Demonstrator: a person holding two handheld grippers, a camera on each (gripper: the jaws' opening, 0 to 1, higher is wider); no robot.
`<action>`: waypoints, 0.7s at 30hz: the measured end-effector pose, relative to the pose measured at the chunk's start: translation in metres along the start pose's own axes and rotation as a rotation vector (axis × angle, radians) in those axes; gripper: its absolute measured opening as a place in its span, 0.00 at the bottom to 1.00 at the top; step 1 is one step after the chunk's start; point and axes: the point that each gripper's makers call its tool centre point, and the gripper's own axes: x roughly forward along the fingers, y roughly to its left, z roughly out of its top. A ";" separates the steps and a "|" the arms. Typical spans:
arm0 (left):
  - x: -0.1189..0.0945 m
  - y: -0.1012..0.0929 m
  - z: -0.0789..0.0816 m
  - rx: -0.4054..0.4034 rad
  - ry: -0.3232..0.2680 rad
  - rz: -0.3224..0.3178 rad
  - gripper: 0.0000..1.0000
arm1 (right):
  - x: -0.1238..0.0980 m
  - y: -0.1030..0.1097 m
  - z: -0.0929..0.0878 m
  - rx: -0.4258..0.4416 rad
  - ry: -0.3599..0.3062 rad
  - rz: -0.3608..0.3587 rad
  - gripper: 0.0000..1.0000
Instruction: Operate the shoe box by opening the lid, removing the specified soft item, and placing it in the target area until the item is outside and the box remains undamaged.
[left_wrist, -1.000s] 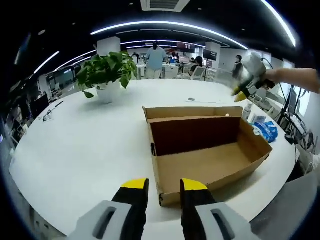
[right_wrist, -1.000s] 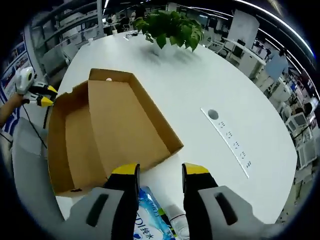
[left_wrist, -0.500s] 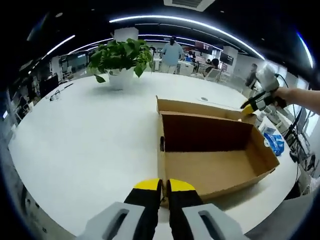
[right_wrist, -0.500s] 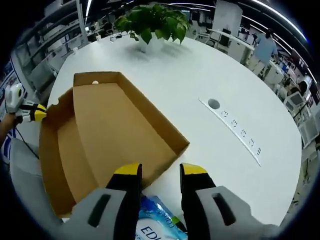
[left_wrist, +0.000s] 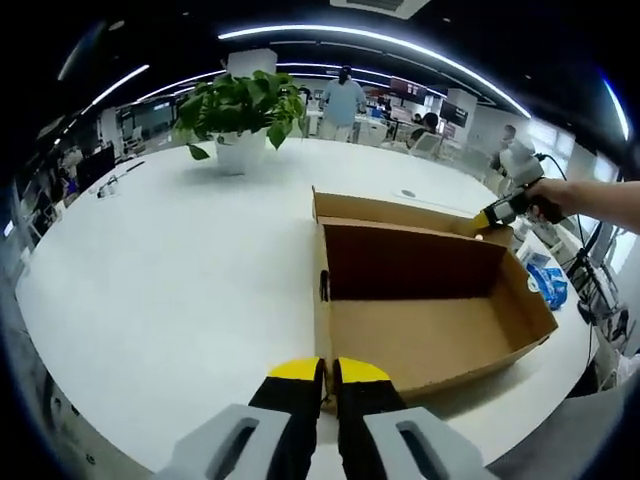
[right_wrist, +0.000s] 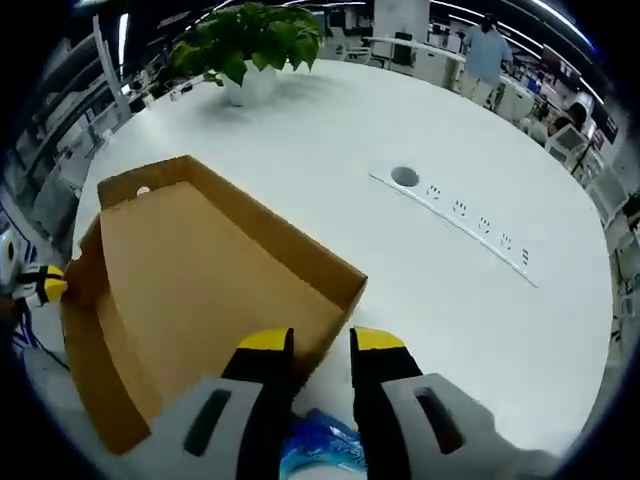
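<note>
Gripper jaws of my left gripper (left_wrist: 321, 370) pinch the open, empty shoe box's (left_wrist: 420, 335) near wall at six o'clock. Right gripper (right_wrist: 320, 342) spreads slightly; blue soft pack (right_wrist: 320, 445) lies outside, on the worktop (right_wrist: 470, 300), seemingly done.

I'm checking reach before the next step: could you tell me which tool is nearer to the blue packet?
Right. The right tool hangs directly over the blue packet, beside the box's far end. The left tool is at the box's opposite end wall, the box's whole length from the packet.
</note>
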 end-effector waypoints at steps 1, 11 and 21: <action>0.002 0.001 0.001 -0.002 0.002 -0.001 0.04 | 0.001 -0.001 0.001 0.038 -0.004 -0.001 0.16; 0.004 0.004 0.001 -0.024 0.001 -0.009 0.04 | 0.002 -0.001 -0.002 0.089 0.020 -0.029 0.06; 0.005 0.005 0.000 -0.019 0.005 -0.013 0.04 | -0.007 -0.004 0.004 0.143 -0.006 -0.053 0.04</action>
